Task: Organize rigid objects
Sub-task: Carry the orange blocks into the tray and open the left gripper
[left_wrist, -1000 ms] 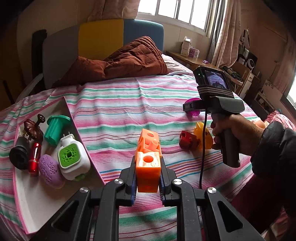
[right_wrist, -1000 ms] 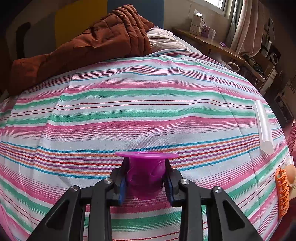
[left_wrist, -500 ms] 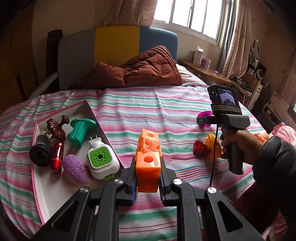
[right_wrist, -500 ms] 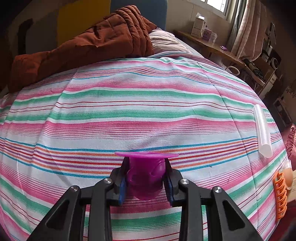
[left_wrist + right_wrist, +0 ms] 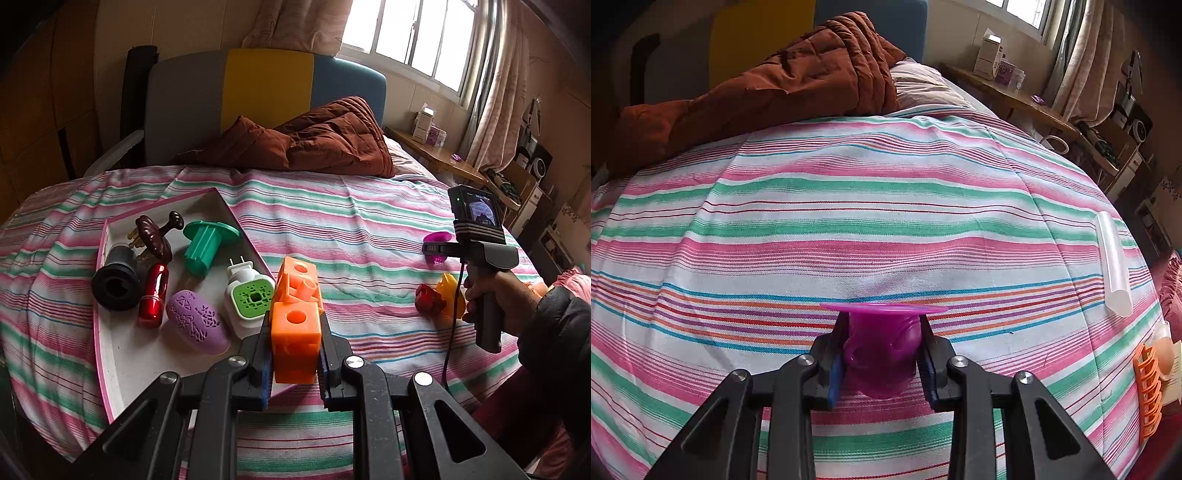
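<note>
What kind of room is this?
Probably a bedroom: a bed with a striped sheet, a padded headboard, a brown quilt, and a curtained window.

Striped bedsheet [image 5: 332, 229] covers the bed, fills most of both views. Brown quilt [image 5: 325, 144] bunched at 12 o'clock on the sheet, against a grey-yellow-blue headboard [image 5: 266, 88]. Pillow [image 5: 923, 86] just right of the quilt. Window [image 5: 413, 33] at 1 o'clock, curtain [image 5: 498, 96] hanging beside it. Wooden desk [image 5: 436, 158] at 2 o'clock under the window, small boxes [image 5: 426, 123] on it. Cluttered shelves at 3 o'clock, details too small to tell.
</note>
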`<state>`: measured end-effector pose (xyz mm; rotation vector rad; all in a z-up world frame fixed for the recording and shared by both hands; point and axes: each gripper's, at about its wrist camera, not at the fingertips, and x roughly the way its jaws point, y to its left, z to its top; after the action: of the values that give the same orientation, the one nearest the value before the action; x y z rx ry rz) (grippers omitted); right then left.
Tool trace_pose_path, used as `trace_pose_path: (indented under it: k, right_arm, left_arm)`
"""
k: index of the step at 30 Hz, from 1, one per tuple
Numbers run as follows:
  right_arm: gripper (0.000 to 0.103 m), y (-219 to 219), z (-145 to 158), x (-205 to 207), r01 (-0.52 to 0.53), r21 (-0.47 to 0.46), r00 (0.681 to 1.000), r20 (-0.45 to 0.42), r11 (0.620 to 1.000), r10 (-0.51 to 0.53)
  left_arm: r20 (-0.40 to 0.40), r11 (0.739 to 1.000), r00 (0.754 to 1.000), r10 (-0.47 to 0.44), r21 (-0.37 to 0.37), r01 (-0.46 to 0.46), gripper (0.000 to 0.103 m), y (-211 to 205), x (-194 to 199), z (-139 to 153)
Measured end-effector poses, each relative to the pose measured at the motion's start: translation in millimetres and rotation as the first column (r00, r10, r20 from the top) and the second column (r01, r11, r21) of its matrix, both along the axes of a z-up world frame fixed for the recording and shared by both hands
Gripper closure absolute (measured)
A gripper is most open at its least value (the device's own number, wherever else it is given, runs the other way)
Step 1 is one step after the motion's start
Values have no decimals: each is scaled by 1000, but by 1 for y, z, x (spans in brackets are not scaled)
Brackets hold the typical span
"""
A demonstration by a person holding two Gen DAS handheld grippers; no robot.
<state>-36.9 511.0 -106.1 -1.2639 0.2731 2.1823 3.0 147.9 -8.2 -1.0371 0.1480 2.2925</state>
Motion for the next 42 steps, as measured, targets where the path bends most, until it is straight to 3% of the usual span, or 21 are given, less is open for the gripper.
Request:
trace_pose_path:
  k: [9, 18, 23, 28, 32, 37, 42]
  right_arm:
    - [70, 2, 0, 0, -2, -1, 1000, 2, 1000, 2]
    - [70, 0, 0, -3, -1, 12, 1000, 13, 1000, 1]
    - [70, -1, 0, -3, 0, 16, 1000, 15, 1000, 0]
    - [70, -2, 0, -4, 0, 17, 1000, 15, 1000, -1]
    - [70, -2, 0, -4, 0, 18, 1000, 15, 1000, 0]
    - [70, -4, 0, -3, 0, 19, 1000, 17, 1000, 0]
    - [70, -4, 1, -3, -1, 21, 1000, 17, 1000, 1]
  left_arm:
    - [42, 994, 993, 108, 17, -108, 84, -46, -18, -10]
    - [167, 950, 938, 303, 30, -311, 84, -121, -52, -40]
    - [182, 946, 934, 308, 49, -321, 84, -119, -60, -44]
    - [167, 942, 929, 329, 15, -336, 84, -108, -75, -54]
    - [179, 941, 925, 335, -21, -337, 69, -104, -82, -62]
    - [98, 947, 942, 320, -57, -315, 69, -100, -70, -59]
    - [67, 944, 943, 326, -78, -321, 61, -100, -63, -55]
